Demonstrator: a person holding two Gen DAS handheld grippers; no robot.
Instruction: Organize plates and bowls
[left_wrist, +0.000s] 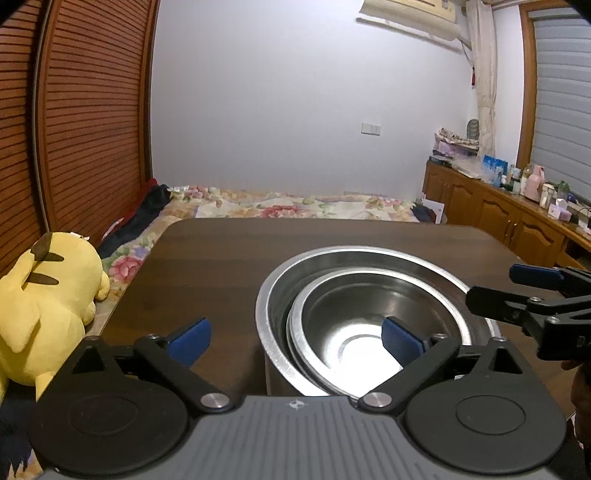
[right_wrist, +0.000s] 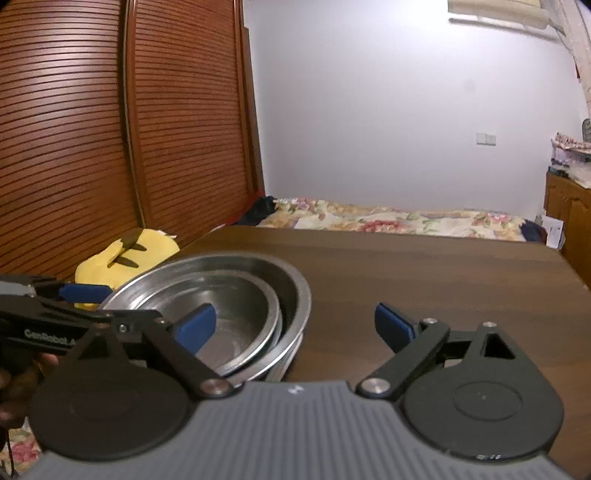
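Two stainless-steel bowls, nested. Large outer bowl (left_wrist: 280, 295) upright on the dark wooden tabletop (left_wrist: 207, 258), near its front edge; wide flat rim, shiny brushed wall, straight-sided base visible below. Smaller bowl (left_wrist: 354, 317) seated inside, not centred: pushed toward one side of the outer bowl and slightly tilted, rim touching the larger wall there, a crescent gap on the opposite side. Inner floor mirror-bright, with a ringed circular base. Both empty, openings up.

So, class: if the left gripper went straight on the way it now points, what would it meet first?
Probably the steel bowls: the open left gripper straddles the near rim of the outer bowl, so that rim likely comes first; depth is unclear.
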